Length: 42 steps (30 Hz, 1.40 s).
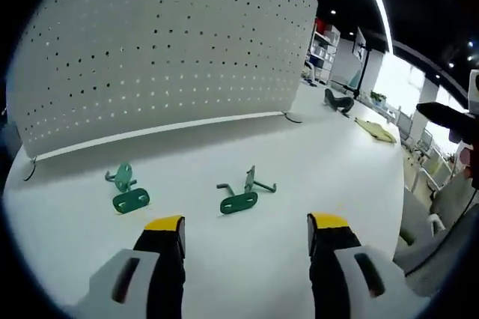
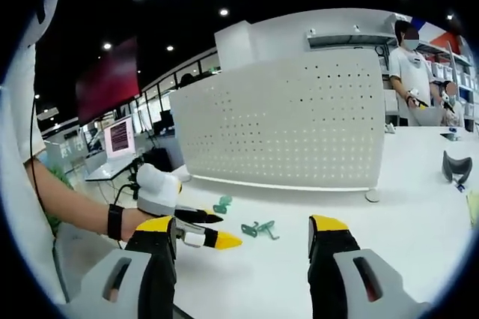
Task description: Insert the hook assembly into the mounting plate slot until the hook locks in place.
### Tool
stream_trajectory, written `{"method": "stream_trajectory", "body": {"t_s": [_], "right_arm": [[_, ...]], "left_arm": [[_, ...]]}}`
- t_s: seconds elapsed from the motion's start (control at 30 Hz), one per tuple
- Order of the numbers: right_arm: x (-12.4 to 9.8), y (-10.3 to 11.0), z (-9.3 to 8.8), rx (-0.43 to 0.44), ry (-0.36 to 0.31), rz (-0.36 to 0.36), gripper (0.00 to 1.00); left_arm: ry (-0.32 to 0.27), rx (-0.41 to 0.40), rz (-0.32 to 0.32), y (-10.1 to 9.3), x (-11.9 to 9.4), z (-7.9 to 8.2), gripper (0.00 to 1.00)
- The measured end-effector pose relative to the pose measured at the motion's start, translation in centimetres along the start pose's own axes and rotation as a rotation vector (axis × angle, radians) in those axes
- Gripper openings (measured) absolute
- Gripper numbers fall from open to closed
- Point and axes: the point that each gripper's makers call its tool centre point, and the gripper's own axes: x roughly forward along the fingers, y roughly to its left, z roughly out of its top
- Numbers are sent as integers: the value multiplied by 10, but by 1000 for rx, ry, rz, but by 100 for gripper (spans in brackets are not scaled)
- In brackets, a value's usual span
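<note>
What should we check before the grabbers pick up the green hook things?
1. Both green hook pieces in sight: ok, left green hook piece and right green hook piece lie apart on the white table.
2. Left gripper open and empty: ok.
3. Right gripper open and empty: ok.
4. Pegboard upright behind them: ok.
5. Which hole fits the hook: cannot tell.

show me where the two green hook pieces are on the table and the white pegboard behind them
left green hook piece [image 1: 129,192], left gripper view, on its flat oval plate.
right green hook piece [image 1: 243,195], left gripper view, on its plate, below the upright hook.
white pegboard [image 1: 165,57], left gripper view, middle of its perforated face.
</note>
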Motion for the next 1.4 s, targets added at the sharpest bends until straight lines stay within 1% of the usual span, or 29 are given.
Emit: {"method": "stream_trajectory", "body": {"t_s": [0.03, 0.1, 0.2, 0.3, 0.37, 0.53, 0.57, 0.67, 0.77, 0.8, 0.9, 1.0, 1.1, 1.23, 1.4], "right_arm": [[0, 0, -1, 4, 3, -1, 73], [0, 0, -2, 7, 8, 0, 72], [-1, -2, -6, 7, 24, -5, 72], [-2, -2, -7, 12, 23, -7, 72], [-2, -4, -8, 16, 27, -11, 72], [0, -4, -12, 27, 44, -1, 70], [1, -4, -14, 24, 45, -1, 70], [0, -3, -14, 31, 44, -1, 70], [-1, -3, -15, 33, 44, -3, 69], [-1, -3, -15, 35, 44, -3, 69], [-2, -3, -16, 44, 46, -2, 69], [-3, -2, -18, 48, 45, -4, 69], [-3, -1, -20, 60, 45, -4, 69], [-4, -2, -21, 59, 48, -6, 69], [-7, -6, -19, 68, 36, -18, 69]], "left_arm": [[1, 8, 16, 2, 1, 0, 68], [7, 1, 27, 2, 3, 0, 68], [18, -11, 58, 6, 7, -2, 65], [17, -13, 87, 11, 9, -1, 64], [21, -7, 80, 10, 11, -1, 61], [27, 13, 102, 11, 16, 0, 58], [28, 27, 111, 11, 18, 0, 57], [41, 25, 115, 11, 21, -3, 52], [52, 19, 118, 10, 26, -5, 53], [58, 30, 119, 9, 28, -7, 53], [50, 63, 116, 5, 30, -6, 50], [55, 73, 128, 6, 34, -6, 48], [59, 83, 129, 5, 36, -7, 43], [62, 77, 134, 6, 41, -6, 45], [63, 85, 136, 5, 47, -1, 44]]}}
